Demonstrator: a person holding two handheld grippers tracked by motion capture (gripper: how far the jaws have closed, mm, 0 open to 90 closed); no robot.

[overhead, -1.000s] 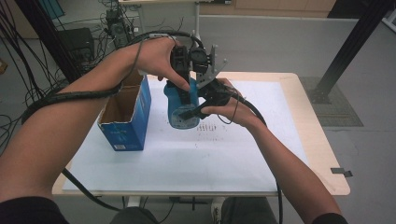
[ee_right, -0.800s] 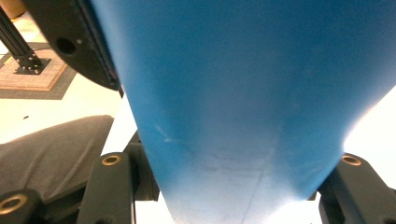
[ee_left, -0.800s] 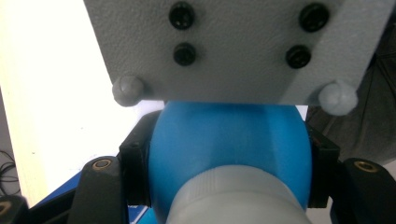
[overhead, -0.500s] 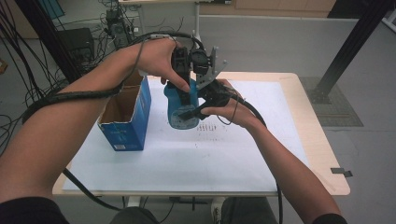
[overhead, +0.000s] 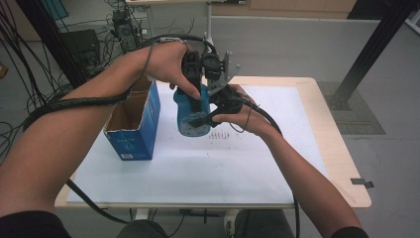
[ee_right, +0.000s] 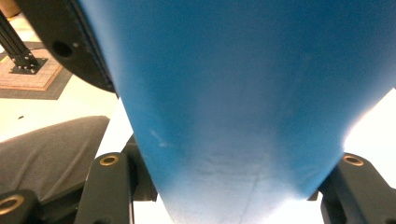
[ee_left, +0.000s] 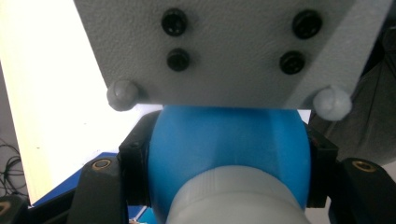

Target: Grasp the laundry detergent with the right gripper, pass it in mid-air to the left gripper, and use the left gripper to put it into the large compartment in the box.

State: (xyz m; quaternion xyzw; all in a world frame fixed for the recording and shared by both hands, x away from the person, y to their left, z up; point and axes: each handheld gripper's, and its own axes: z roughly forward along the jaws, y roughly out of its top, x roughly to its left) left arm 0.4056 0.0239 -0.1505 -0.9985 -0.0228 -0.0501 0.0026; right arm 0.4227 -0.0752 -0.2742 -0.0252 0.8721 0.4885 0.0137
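White paper covers the counter (overhead: 277,163). Both claws pinch the smooth blue plastic bottle (overhead: 190,119) in the air beside the open blue cardboard box (overhead: 133,131): left claw (ee_left: 224,163) by the cap, right claw (ee_right: 224,186) lower. A loose squeeze could let it slip and fall.

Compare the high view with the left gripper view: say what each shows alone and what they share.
High view alone: the open blue cardboard box on the white-topped table, both forearms, and the right gripper at the bottle's lower part. Left gripper view alone: the bottle's ribbed white cap and the jaw pads pressed against its sides. Shared: the blue plastic bottle clamped by the left gripper, and the grey three-cornered plate.
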